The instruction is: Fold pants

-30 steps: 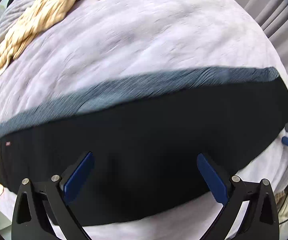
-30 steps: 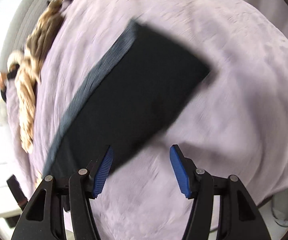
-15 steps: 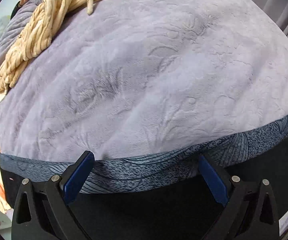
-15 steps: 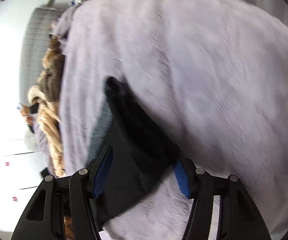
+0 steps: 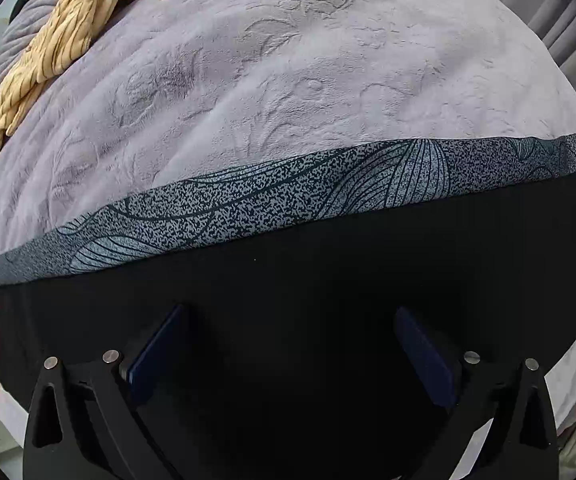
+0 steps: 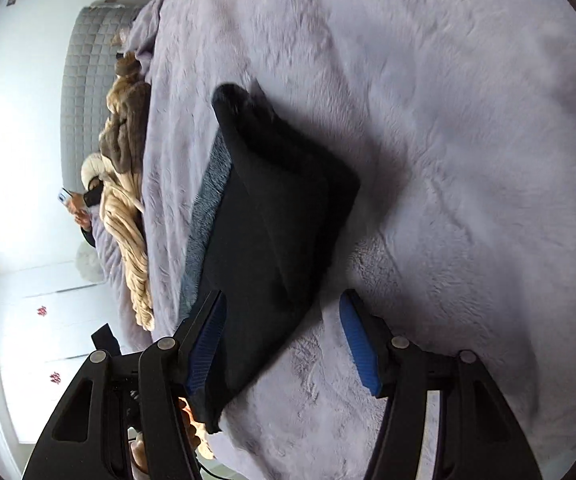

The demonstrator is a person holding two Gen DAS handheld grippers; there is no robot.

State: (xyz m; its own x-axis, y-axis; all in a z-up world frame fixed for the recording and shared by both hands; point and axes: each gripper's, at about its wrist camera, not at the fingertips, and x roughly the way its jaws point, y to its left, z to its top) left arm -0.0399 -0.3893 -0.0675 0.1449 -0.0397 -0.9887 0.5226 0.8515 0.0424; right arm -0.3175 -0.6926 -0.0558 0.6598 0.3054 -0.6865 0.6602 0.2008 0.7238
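A home bedroom: plush lilac bedspread (image 6: 428, 120), grey quilted headboard (image 6: 83, 68), curtains (image 5: 560, 20).

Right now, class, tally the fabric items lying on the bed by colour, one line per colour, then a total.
Black with a grey patterned band: 1, the pants
Cream with stripes: 1, the bunched cloth
Lilac: 1, the plush blanket beneath them
Total: 3

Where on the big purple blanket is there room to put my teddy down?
The widest bare patch of blanket lies between the pants' patterned strip and the striped yellow cloth. There's more bare blanket beside the black pants. It's crowded by the pants, under both open tongs.
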